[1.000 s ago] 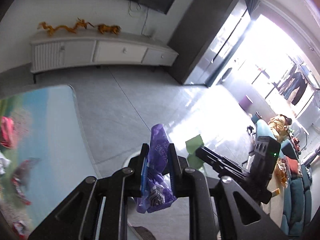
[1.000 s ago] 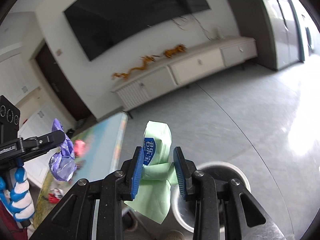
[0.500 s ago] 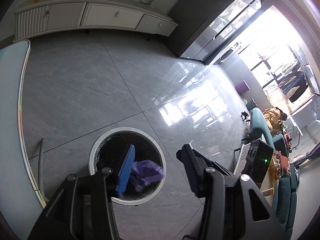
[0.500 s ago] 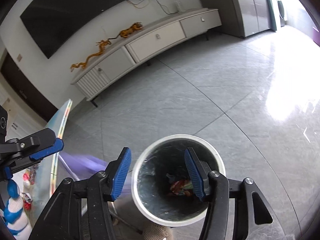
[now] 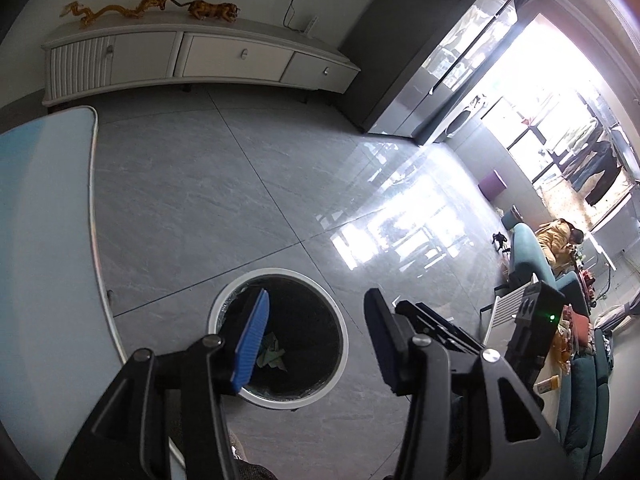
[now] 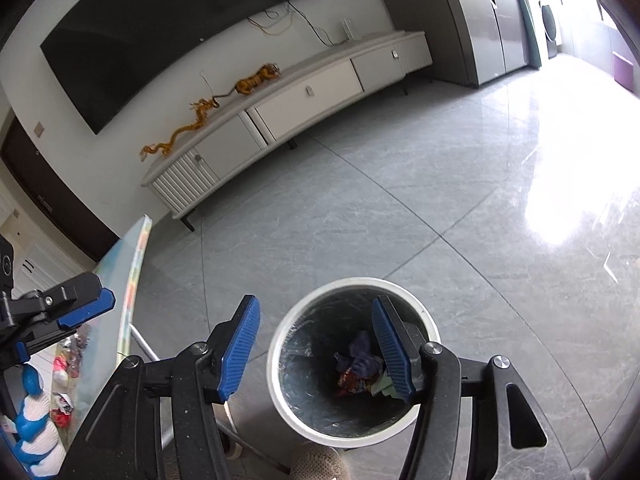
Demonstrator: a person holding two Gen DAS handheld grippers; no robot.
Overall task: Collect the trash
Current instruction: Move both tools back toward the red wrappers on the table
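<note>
You are hovering both tongs over the white-rimmed trash bin point(image 6: 354, 354) on the grey tiled floor point(image 6: 400, 208), and both are gaping wide with nothing between their blue pads. The left tongs point(image 5: 316, 344) are hanging above the bin's near rim, where a pale green wrapper point(image 5: 272, 356) is lying on the dark bottom. The right tongs point(image 6: 316, 354) are framing the same bin from the other side, looking down on a purple wrapper point(image 6: 360, 354), a red-and-yellow packet point(image 6: 354, 380) and the green scrap beside them. By that showing, the drop-off step is looking finished for this load: the trash is sitting inside the bin, not in your grip.

More litter is waiting. In the right wrist view, red and white scraps point(image 6: 66, 368) are lying on the counter point(image 6: 132, 276), just left of the bin and beneath the left tongs' pad point(image 6: 86, 308); what exactly they are is too blurred to tell. The left wrist view is showing only a bare blue stretch of that counter point(image 5: 44, 216).

The next move is likely calling for you to be swinging both tongs back left over the counter's edge, keeping them spread, lowering each onto a separate scrap, and pinching thin, crinkly film firmly enough that it is not slipping out on the carry back.
</note>
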